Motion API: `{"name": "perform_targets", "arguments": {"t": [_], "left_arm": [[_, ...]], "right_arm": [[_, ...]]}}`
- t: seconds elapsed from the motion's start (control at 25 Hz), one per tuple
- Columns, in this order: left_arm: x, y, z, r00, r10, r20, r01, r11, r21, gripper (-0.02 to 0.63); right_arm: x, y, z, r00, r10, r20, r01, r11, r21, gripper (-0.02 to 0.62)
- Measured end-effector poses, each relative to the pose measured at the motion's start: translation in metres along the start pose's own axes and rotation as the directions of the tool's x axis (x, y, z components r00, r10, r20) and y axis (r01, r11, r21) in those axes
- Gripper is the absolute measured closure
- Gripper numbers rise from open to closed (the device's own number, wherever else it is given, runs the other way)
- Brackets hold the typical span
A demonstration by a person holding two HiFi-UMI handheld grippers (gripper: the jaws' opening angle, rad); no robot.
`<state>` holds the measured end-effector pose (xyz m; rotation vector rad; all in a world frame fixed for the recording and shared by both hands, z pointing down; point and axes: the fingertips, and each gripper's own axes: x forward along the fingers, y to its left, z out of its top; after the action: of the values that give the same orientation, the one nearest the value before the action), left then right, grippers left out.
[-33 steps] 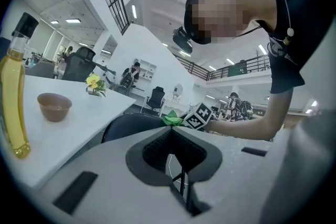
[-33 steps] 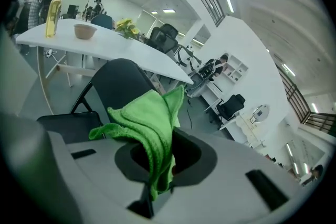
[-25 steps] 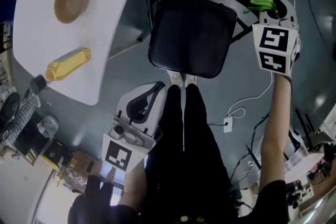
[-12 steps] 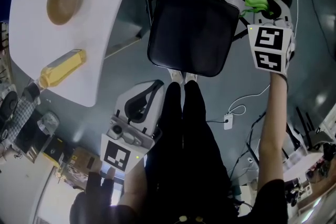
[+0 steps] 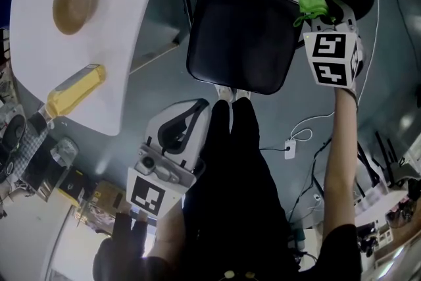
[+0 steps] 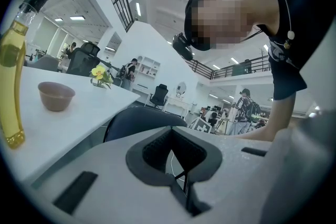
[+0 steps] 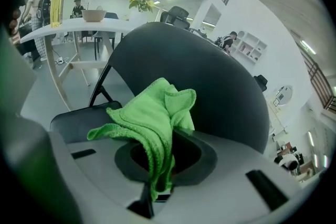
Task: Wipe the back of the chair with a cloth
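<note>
While fingers of right gripper [image 7: 156, 195] pinch cloth [image 7: 152, 118] | left gripper [image 6: 181, 192] fingers clenched, empty.

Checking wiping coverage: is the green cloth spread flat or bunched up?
Bunched. The green cloth sits in crumpled, overlapping folds, pinched at one end between the shut jaws of the right claw, not spread flat.

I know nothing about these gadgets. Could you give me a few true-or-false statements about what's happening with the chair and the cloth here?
1. The right gripper is clamped on a green cloth. True.
2. The left gripper holds a cloth too. False: its jaws are together with nothing between them.
3. A bowl and a bottle of yellow liquid are on the white table. True.
4. The chair is bright red. False: it is dark, close to black.
</note>
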<state>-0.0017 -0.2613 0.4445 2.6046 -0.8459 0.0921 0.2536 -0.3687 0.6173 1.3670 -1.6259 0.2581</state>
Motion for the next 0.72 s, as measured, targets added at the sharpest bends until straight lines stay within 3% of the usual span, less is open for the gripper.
{"name": "perform_targets", "arguments": {"t": [0.72], "left_arm": [[-0.012,0.015,-0.016,1.0,0.009,-0.022,-0.009,1.0,-0.004,0.601]], "right_arm": [[0.039,0.048,-0.035,0.991,0.101,-0.083,-0.099,0.995,0.031,0.551]]}}
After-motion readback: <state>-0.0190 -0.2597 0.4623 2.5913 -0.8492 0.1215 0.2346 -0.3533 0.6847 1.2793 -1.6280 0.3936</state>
